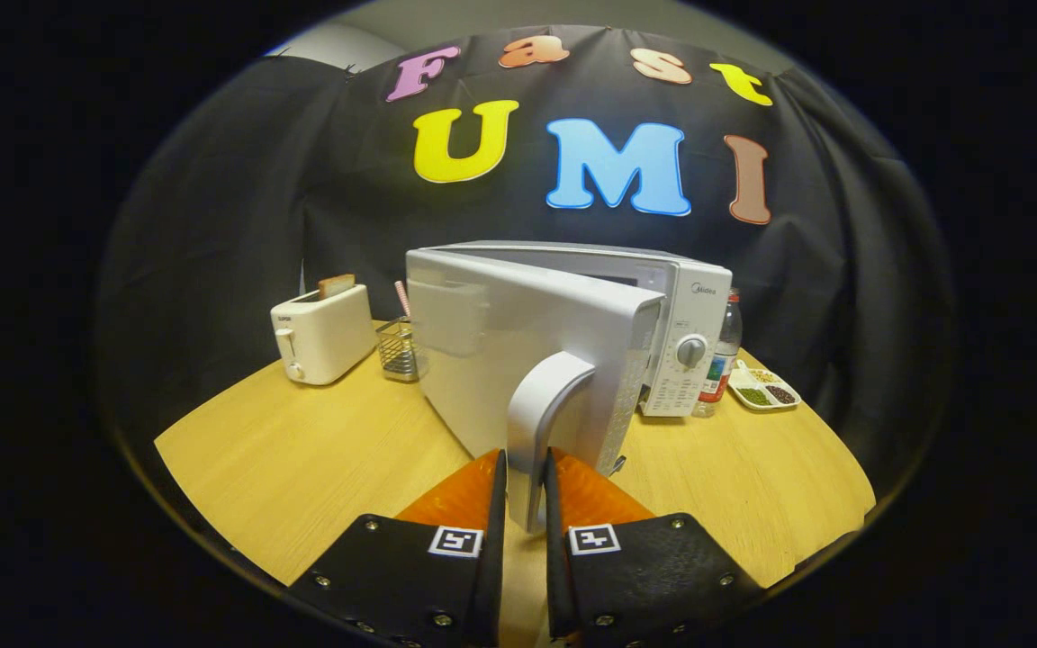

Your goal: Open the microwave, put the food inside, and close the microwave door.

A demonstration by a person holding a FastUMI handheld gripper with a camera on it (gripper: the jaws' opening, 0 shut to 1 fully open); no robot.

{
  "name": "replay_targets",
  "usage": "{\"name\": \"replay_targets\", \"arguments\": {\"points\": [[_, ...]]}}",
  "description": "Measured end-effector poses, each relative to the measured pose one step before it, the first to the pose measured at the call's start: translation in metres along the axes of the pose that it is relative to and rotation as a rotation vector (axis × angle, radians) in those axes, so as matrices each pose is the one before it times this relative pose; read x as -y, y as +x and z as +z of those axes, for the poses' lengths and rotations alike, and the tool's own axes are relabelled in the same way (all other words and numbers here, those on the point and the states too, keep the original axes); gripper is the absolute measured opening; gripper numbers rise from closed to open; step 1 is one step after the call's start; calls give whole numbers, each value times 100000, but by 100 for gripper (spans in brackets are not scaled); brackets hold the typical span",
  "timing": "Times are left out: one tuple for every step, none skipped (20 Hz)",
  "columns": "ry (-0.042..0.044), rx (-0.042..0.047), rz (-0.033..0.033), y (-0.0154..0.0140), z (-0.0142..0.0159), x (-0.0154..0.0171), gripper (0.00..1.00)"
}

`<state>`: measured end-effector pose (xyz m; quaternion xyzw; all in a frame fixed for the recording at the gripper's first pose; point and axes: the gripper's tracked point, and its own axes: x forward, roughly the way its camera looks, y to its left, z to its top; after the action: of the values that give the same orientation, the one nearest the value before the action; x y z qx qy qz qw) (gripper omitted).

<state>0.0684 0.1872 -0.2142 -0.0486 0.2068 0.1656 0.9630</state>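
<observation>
claw (526, 468) clamped on door handle (547, 423) to swing it | microwave (572, 342) door partly open (hinged left) | food unseen | worktop (302, 450)

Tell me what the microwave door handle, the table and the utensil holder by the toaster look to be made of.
Door handle, clamped between the gripper fingers: likely moulded plastic, smooth satin silver-white. Table: wood or wood-look laminate, pale grain, matt. Utensil holder: seemingly metal wire mesh, see-through grid.

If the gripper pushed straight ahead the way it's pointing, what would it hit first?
The gripper is already clamped on the door handle; straight on, it would probably meet the swung-open microwave door right behind it.
</observation>
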Motion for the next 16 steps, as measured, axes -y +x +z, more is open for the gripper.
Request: {"name": "replay_targets", "arguments": {"points": [[-1050,-199,916,-318,-143,-964,21],[-981,-124,800,-321,-87,-904,21],[-813,-38,893,-269,-114,-990,21],[-537,30,1029,-403,-16,-996,21],[-558,92,1087,-257,-65,-1019,21],[-799,167,1038,-237,-25,-972,21],[-691,-56,943,-195,-111,-1002,21],[-464,98,917,-111,13,-1011,21],[-561,27,1017,-101,-63,-940,21],[-749,-87,1068,-20,14,-933,21],[-618,24,1029,-147,-19,-1006,21],[-408,17,1021,-145,72,-984,21],[-290,-15,981,-129,-187,-1028,21],[-526,-166,972,-42,-41,-876,21],[-621,-403,1038,-73,-187,-1194,21],[-460,-319,1330,-91,-30,-1030,21]]}}
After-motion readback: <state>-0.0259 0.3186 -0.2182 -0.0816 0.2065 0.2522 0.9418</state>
